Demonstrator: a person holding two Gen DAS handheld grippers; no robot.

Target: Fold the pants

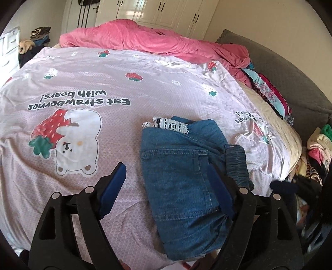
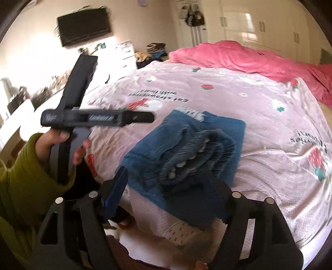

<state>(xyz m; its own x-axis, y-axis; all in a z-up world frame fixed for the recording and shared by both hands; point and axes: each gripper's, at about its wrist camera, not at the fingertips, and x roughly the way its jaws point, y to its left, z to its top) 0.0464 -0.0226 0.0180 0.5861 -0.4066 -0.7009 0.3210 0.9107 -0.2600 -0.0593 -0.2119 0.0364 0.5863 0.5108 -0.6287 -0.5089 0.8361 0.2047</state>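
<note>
Small blue denim pants lie folded into a compact bundle on the strawberry-and-bear bed sheet. White lace trim pokes out at the bundle's far end, and the gathered elastic waistband bulges at its right side. My left gripper hovers open over the near part of the bundle, its right finger above the denim, gripping nothing. In the right wrist view the pants show with the waistband on top. My right gripper is open just short of them. A hand in a green sleeve holds the left tool.
A crumpled pink blanket lies across the far end of the bed. Piles of coloured clothes line the right edge beside a grey padded headboard. White wardrobes, white drawers and a wall TV stand beyond.
</note>
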